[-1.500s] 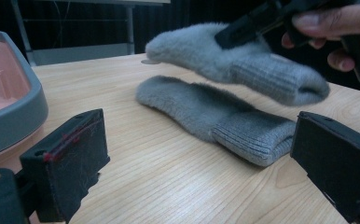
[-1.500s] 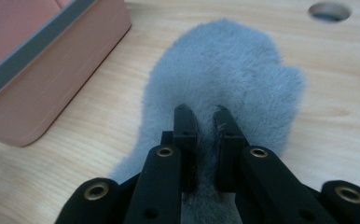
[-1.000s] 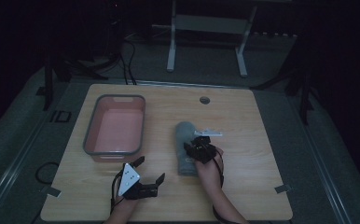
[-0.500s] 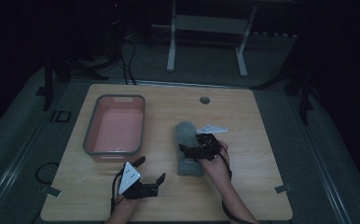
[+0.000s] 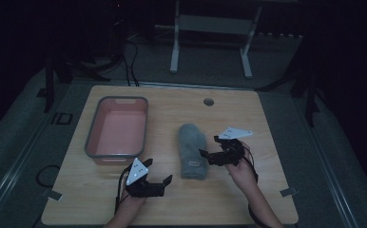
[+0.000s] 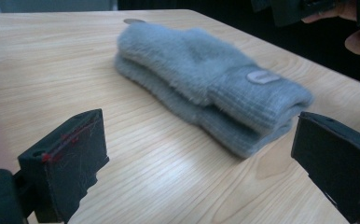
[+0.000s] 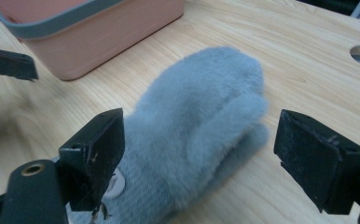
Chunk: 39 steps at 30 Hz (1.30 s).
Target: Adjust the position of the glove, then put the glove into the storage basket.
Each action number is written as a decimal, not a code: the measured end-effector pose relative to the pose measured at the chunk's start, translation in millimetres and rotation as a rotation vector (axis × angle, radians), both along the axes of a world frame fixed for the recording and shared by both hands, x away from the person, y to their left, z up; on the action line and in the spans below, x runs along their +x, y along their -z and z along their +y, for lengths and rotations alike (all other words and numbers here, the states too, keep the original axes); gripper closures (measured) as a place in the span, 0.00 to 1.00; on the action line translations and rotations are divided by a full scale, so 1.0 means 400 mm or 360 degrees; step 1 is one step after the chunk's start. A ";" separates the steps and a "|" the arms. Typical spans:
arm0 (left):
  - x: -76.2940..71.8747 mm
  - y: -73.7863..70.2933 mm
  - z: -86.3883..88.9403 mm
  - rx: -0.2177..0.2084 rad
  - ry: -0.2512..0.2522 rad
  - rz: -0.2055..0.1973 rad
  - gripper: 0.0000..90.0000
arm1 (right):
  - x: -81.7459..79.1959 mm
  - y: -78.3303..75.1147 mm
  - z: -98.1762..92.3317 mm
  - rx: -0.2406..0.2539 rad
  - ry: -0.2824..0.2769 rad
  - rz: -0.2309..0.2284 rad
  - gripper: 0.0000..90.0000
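The right tongs (image 5: 209, 155) have just been opening, nothing between the jaws, hovering just beside the grey mittens (image 5: 192, 149). The mittens are lying lengthwise toward the far edge. The left tongs (image 5: 159, 182), spread, are waiting farther away.

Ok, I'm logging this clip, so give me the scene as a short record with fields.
surface: wooden table
mittens: grey fluffy pair, stacked flat, mid-table
bin: pink, grey rim, left of mittens
right tool: open, jaws just opened, nothing gripped, beside mittens' cuff
left tool: open, holding nothing, near front edge
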State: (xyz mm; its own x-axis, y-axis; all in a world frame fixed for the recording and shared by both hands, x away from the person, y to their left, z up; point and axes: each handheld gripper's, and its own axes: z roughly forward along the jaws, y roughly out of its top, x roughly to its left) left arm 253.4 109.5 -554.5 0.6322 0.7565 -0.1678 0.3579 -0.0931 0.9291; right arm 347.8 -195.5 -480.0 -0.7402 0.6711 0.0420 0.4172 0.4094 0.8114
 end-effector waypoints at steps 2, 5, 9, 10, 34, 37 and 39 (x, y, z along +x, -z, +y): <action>0.006 -0.009 -0.004 -0.0011 0.0010 0.0006 0.04 | -0.002 -0.002 -0.008 0.0008 -0.0003 0.0018 0.18; 0.031 -0.052 -0.022 0.0006 0.0045 0.0017 0.04 | -0.005 -0.010 -0.032 0.0002 0.0015 0.0037 0.15; 0.058 -0.097 -0.049 0.0063 0.0099 0.0019 0.04 | -0.005 -0.011 -0.045 -0.0045 0.0016 0.0040 0.12; 0.066 -0.107 -0.056 0.0067 0.0116 0.0024 0.04 | -0.003 -0.009 -0.047 -0.0054 0.0017 0.0042 0.12; 0.307 -0.087 -0.190 0.0424 -0.0008 0.0450 0.24 | 0.076 0.102 0.010 -0.0131 0.0064 0.0288 0.52; 0.320 -0.062 -0.188 0.0468 0.0008 0.0545 0.26 | 0.084 0.119 0.011 -0.0133 0.0060 0.0337 0.52; 0.325 -0.046 -0.189 0.0473 0.0036 0.0604 0.26 | 0.089 0.127 0.010 -0.0148 0.0060 0.0359 0.52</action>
State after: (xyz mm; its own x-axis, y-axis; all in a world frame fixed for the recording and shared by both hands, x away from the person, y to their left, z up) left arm 383.6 33.9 -536.1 0.5850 0.7933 -0.1686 0.6614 -0.3462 0.6654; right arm 383.5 -191.4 -530.6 -0.6935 0.7068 0.1400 0.6000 0.4589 0.6553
